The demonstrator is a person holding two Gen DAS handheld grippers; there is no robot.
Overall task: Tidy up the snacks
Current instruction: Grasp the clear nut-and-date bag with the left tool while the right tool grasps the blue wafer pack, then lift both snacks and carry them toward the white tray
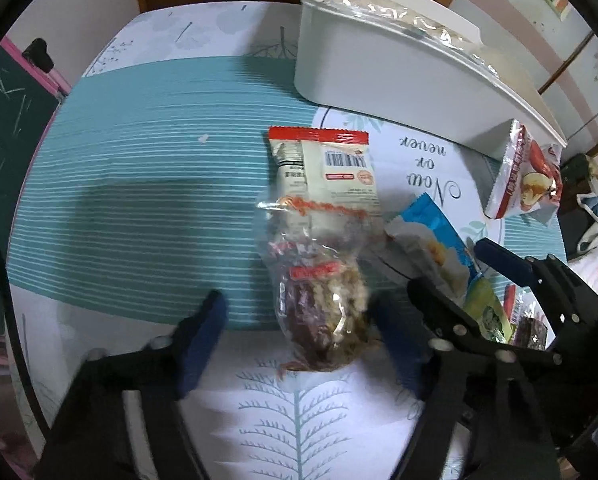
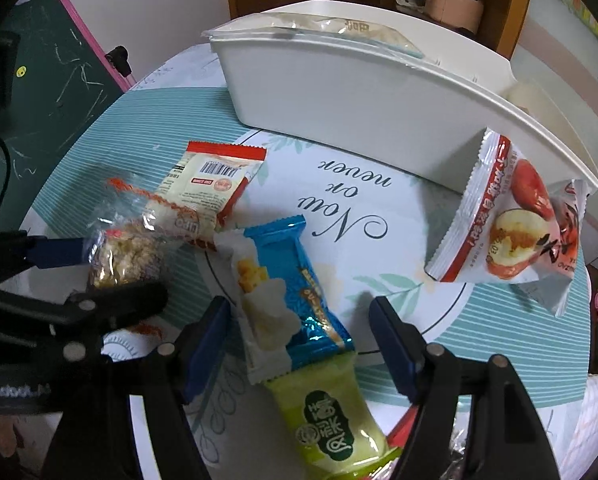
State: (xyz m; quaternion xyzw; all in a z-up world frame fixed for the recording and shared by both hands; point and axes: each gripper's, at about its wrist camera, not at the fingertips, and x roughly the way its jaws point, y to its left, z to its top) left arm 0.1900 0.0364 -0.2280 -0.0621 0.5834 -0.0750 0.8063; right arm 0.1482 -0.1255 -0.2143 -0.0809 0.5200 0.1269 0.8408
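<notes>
Here, 2 claws hang over a tabletop point(image 2: 379, 216) with a teal striped cloth and the words "Now or never" on it. The left claw point(image 1: 299, 344) is spread wide, with a blue pad on each side of a clear snack bag point(image 1: 323, 300) full of brown and pale bits. The pads are near the bag, but it looks like they do not squeeze it. The top of that clear bag lies over a cream packet with a red edge point(image 1: 331, 164). The right claw point(image 2: 301, 344) is spread wide too and grips nothing. Between its pads lies a blue and white snack bar point(image 2: 283, 292). The bar's near end rests on a green packet point(image 2: 331, 420). A red and white bag with an apple picture point(image 2: 511, 220) leans on the front wall of a white box point(image 2: 359, 104) at the back of the tabletop. A clear bag point(image 2: 323, 26) lies on top of the box. In the right view, the left claw's blue pad touches the side of the clear snack bag.
</notes>
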